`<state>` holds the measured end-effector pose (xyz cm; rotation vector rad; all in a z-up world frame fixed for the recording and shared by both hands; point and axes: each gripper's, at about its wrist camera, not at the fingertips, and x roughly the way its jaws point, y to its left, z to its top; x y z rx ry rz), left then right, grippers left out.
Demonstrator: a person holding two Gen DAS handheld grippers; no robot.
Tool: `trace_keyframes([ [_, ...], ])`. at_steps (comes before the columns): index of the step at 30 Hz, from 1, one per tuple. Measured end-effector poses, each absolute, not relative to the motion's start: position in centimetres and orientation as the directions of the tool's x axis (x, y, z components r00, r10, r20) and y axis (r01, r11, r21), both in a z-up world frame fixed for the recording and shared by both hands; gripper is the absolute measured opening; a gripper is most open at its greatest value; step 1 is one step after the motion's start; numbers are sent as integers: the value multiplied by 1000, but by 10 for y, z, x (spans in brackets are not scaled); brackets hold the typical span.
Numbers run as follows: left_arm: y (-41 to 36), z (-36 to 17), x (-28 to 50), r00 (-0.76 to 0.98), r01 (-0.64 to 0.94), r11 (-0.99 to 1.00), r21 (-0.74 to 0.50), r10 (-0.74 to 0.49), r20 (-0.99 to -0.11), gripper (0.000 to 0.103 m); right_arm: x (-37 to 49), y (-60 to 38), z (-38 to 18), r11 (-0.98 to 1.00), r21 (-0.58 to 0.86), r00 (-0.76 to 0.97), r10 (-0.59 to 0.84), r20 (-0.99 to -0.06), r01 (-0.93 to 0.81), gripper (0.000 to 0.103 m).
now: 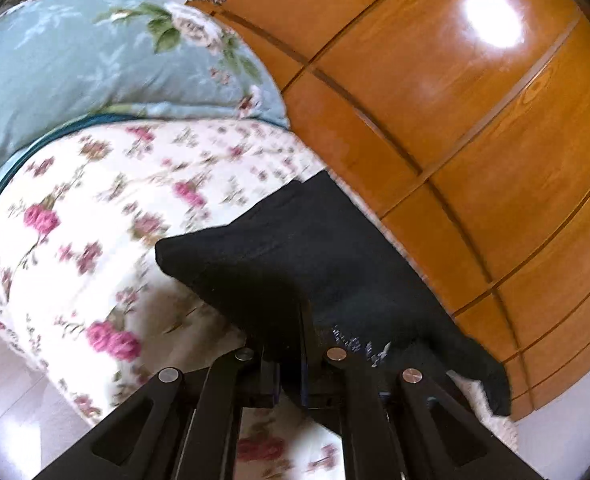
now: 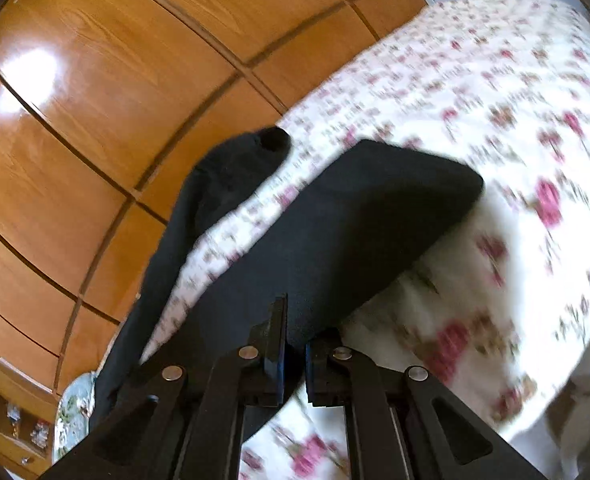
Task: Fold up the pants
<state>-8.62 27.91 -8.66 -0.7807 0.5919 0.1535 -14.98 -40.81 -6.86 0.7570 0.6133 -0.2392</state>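
Observation:
Black pants (image 1: 307, 248) lie on a bed with a white rose-print cover (image 1: 95, 208). My left gripper (image 1: 291, 344) is shut on an edge of the pants and holds the cloth slightly raised. In the right wrist view the pants (image 2: 335, 232) spread in two parts over the cover (image 2: 495, 120), one strip trailing along the bed's left edge. My right gripper (image 2: 295, 344) is shut on the near edge of the pants. Both views are motion-blurred.
A glossy wooden wardrobe (image 1: 475, 120) stands close beside the bed and also fills the left of the right wrist view (image 2: 75, 140). A pale blue floral duvet (image 1: 95, 60) is piled at the far end of the bed.

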Motion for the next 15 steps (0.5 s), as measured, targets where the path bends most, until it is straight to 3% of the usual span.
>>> trace_keyframes([
  [3,271,-99,-78,796,-352,736,-578,-89,-599,9,-149,-416,-80,697,595,805,43,-592,400,12],
  [5,270,-100,-74,791,-359,746,-561,-76,-608,26,-149,-428,-83,655,643,820,61,-569,397,24],
  [6,272,-100,-73,801,-347,738,-579,-87,-592,38,-150,-436,-82,629,673,837,64,-543,389,36],
  [7,275,-102,-71,811,-336,725,-601,-102,-576,44,-150,-446,-81,602,698,854,50,-518,388,46],
  [8,276,-103,-70,814,-339,712,-615,-106,-571,44,-149,-454,-81,582,709,861,30,-508,398,47],
  [11,285,-110,-57,805,-379,676,-632,-95,-585,42,-142,-477,-78,548,708,855,-28,-517,446,44],
  [12,286,-111,-53,796,-396,677,-620,-84,-600,30,-137,-481,-76,560,685,840,-36,-541,465,34],
  [13,286,-110,-49,777,-419,690,-590,-63,-626,17,-128,-483,-71,606,625,810,-55,-584,492,14],
  [15,285,-104,-48,764,-436,710,-554,-34,-644,7,-124,-479,-59,666,554,791,-89,-606,499,8],
])
